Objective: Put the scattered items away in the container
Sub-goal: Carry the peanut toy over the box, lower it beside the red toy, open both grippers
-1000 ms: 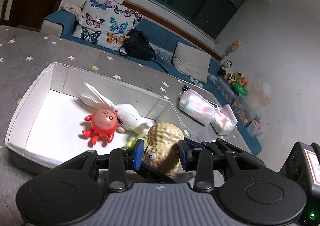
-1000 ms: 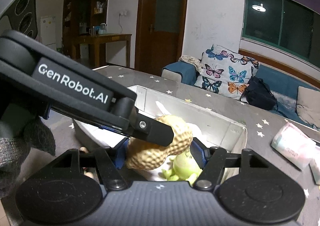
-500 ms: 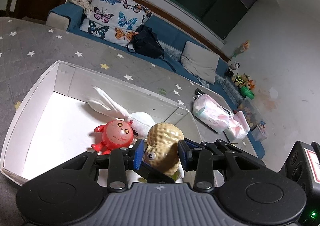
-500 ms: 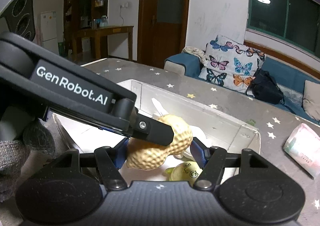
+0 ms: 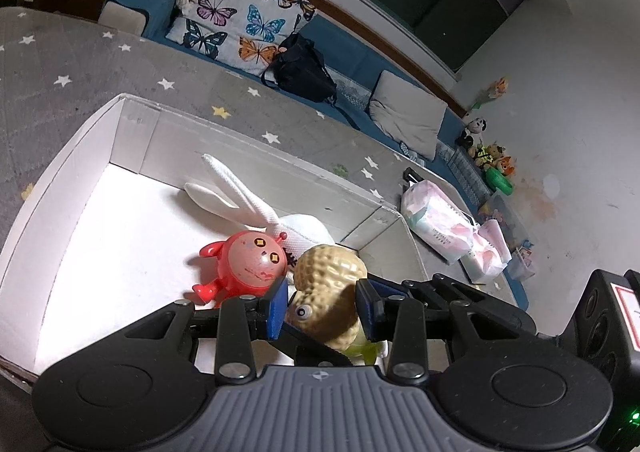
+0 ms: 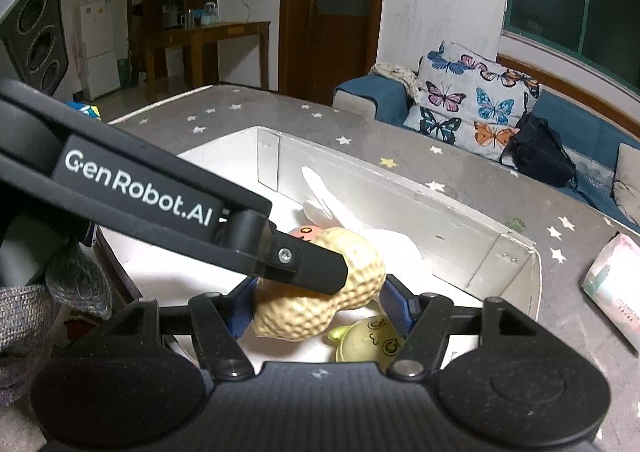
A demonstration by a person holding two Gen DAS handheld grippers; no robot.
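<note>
In the left wrist view, the left claw (image 5: 322,306) is closing narrowly on the peanut toy (image 5: 328,284), its blue pads (image 5: 277,306) pressing on either side of the shell. The toy is hanging just above the near right corner of the white box (image 5: 72,156), over the box floor and not resting on it. Inside, a red round toy (image 5: 248,256) is lying against a white rabbit plush (image 5: 240,196), and a green toy (image 5: 360,348) is peeking out under the peanut. Two pink tissue packs (image 5: 436,220) are sitting on the counter (image 5: 60,52) outside the box.

In the right wrist view, the right claw (image 6: 320,308) is also gripping the peanut toy (image 6: 320,300), its pads seeming to touch both ends, while one black finger of the left claw is crossing over the top. The green toy (image 6: 368,340) is lying directly below, inside the box (image 6: 400,204).

The step in hand is, judging by this, the release into the box. To do it well, one claw should be letting go first so the two are not pulling against each other; then the other should be lowering the toy into bare floor beside the green toy, since the smooth, rounded shell is likely to roll.

Counted: one peanut toy, one red toy, one rabbit, one green toy, one box, two tissue packs.
</note>
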